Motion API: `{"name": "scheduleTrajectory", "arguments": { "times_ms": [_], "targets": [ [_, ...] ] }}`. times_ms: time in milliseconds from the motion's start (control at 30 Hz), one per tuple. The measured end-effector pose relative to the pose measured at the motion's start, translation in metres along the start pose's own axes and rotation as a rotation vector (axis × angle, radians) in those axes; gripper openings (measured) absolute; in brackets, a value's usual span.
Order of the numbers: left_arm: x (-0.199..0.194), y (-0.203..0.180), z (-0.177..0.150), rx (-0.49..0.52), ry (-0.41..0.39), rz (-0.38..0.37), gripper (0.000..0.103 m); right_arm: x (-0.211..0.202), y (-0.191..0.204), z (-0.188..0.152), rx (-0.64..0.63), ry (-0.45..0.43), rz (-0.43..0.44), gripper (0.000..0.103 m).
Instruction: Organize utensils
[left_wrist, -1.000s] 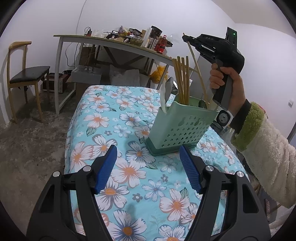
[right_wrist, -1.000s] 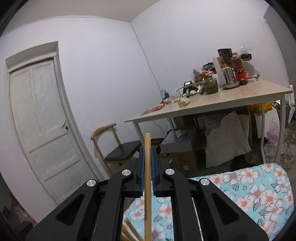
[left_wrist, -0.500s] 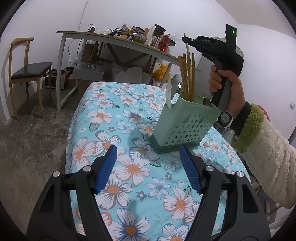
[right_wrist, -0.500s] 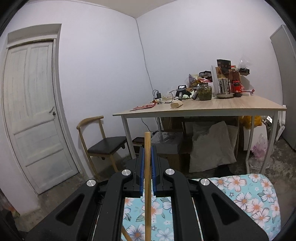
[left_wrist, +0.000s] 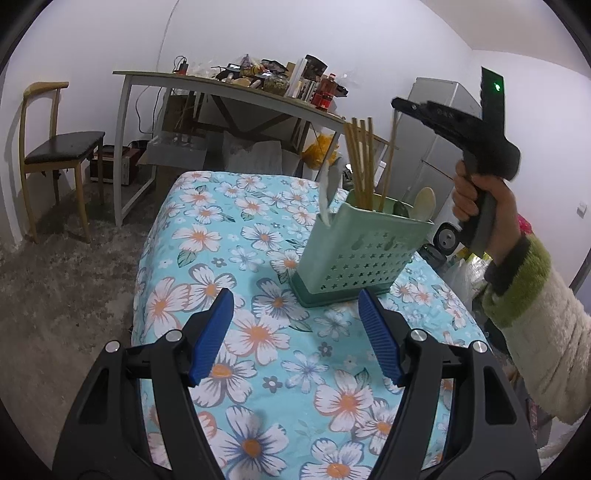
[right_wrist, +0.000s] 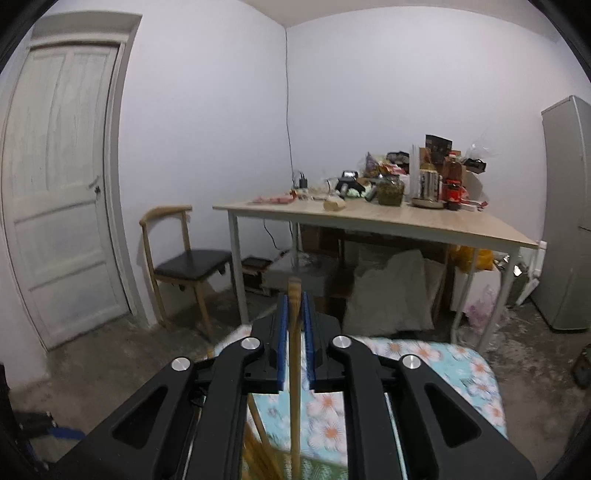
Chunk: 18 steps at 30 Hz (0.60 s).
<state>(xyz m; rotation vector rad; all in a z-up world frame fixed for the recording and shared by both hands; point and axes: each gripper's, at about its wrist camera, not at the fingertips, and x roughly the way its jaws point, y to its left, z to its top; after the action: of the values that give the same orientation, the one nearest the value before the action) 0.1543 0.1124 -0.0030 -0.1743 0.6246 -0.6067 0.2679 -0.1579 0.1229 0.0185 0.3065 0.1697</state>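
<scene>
Chopstick, light, stiff and smooth, stood between the opening jaws of the right gripper, lower end in the green holder below, best pinched near top; left gripper gaped empty.

On the table the utensil holder stands toward the right side, chopsticks and a spoon upright in it, with a desk behind and a chair far left.
</scene>
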Motion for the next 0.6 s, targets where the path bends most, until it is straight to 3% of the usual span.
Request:
{"name": "scheduleTrajectory", "arguments": {
  "times_ms": [67,200,400,600],
  "targets": [
    [-0.002,-0.007,0.0,0.007,0.005,0.0,0.066,-0.018,-0.005,-0.006,0.019,0.009,-0.026,0.031],
    [-0.009,-0.025,0.001,0.028,0.004,-0.004,0.067,-0.06,-0.02,-0.021,0.1,0.003,-0.041,0.035],
    [-0.017,-0.05,0.003,0.045,0.007,0.019,0.079,-0.126,-0.037,-0.053,0.252,0.014,-0.036,0.042],
    [-0.021,-0.079,0.007,0.043,0.007,0.105,0.092,-0.177,-0.03,-0.106,0.332,0.11,-0.025,0.065]
  ]
}}
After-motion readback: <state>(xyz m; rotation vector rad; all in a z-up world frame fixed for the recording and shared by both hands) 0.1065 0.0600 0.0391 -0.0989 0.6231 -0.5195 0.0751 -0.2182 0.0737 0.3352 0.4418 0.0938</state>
